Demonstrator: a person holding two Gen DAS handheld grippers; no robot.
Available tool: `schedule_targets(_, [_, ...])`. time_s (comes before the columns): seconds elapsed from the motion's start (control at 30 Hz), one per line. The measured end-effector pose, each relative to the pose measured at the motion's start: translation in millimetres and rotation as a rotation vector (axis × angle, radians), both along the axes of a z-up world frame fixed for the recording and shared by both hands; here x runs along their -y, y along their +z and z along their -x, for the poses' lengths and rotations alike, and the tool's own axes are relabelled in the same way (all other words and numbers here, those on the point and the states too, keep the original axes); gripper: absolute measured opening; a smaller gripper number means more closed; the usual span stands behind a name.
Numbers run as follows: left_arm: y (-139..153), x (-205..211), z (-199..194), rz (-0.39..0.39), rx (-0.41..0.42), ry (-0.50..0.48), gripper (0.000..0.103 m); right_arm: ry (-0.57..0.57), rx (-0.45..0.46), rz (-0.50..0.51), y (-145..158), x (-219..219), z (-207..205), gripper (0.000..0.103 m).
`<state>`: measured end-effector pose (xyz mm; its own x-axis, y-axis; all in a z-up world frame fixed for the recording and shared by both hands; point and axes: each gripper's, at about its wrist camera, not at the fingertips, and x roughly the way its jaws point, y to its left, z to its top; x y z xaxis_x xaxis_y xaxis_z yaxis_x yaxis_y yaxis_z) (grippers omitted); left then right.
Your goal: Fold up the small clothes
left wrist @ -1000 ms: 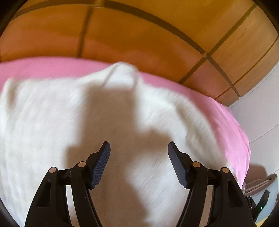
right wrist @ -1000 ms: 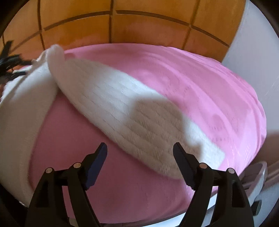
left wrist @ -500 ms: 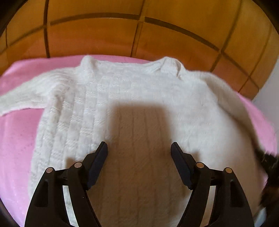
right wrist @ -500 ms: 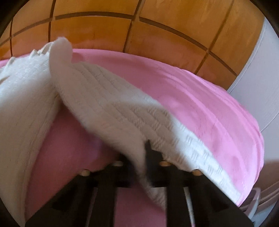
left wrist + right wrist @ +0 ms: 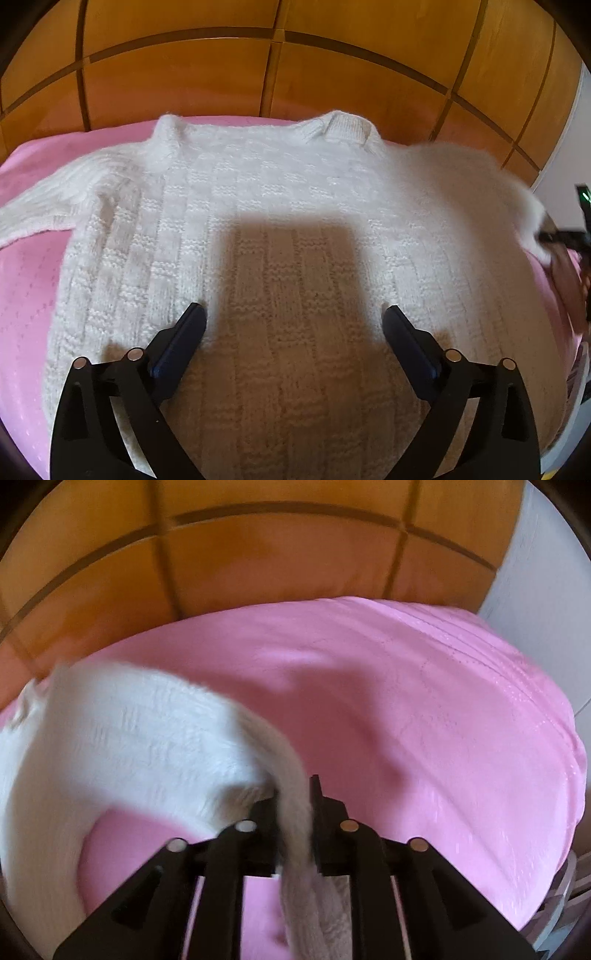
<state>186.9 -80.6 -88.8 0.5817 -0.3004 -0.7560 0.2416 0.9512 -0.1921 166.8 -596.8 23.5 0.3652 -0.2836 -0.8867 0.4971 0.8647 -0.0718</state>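
**Right gripper snaps shut on the sleeve, and the fold is on**

Nearest the lens, the right gripper [image 5: 293, 801] has its fingers clamped on the white sleeve [image 5: 147, 738], the knit bunched between them and trailing down past the frame. A second ago those fingers stood wide apart above the sleeve as it lay flat on the pink bedspread [image 5: 424, 720]; now the fabric is lifted clear and arcs back toward the sweater's body, blurred with motion. That looks like the opening of the first fold, the sleeve about to be carried across the chest.

Over on the other side, the left gripper [image 5: 293, 321] hovers with its fingers spread wide, holding nothing, just above the lower middle of the white sweater [image 5: 295, 206]. The sweater lies spread on the bedspread, collar toward the far edge by the wooden headboard [image 5: 295, 66], its left sleeve stretched out flat toward the left edge. The view has steadied and squared up on the garment since a second ago. At the right edge the raised sleeve shows as a blur.
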Motion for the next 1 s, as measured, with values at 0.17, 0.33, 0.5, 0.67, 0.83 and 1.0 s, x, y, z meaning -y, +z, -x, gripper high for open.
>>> schedule_targets(0.17, [-1, 0, 0, 0.002, 0.000, -0.002, 0.097, -0.153, -0.001, 0.063, -2, 41, -37, 0.073])
schedule_targets(0.33, [-1, 3, -3, 0.000, 0.000, -0.002, 0.097, -0.189, -0.083, 0.355, 5, 48, -45, 0.084])
schedule_targets(0.5, [-1, 2, -2, -0.001, 0.000, -0.002, 0.097, -0.194, -0.148, 0.470, 20, 65, -28, 0.089])
schedule_targets(0.67, [-1, 2, -2, -0.001, 0.001, -0.002, 0.097, -0.278, -0.022, 0.380, 57, 76, 23, 0.089])
schedule_targets(0.83, [-1, 3, -3, -0.002, 0.000, -0.004, 0.098, -0.275, 0.122, 0.163, 71, 57, 92, 0.089])
schedule_targets(1.0, [-1, 2, -3, -0.005, -0.001, -0.005, 0.098, -0.326, 0.204, -0.068, 52, 37, 164, 0.089])
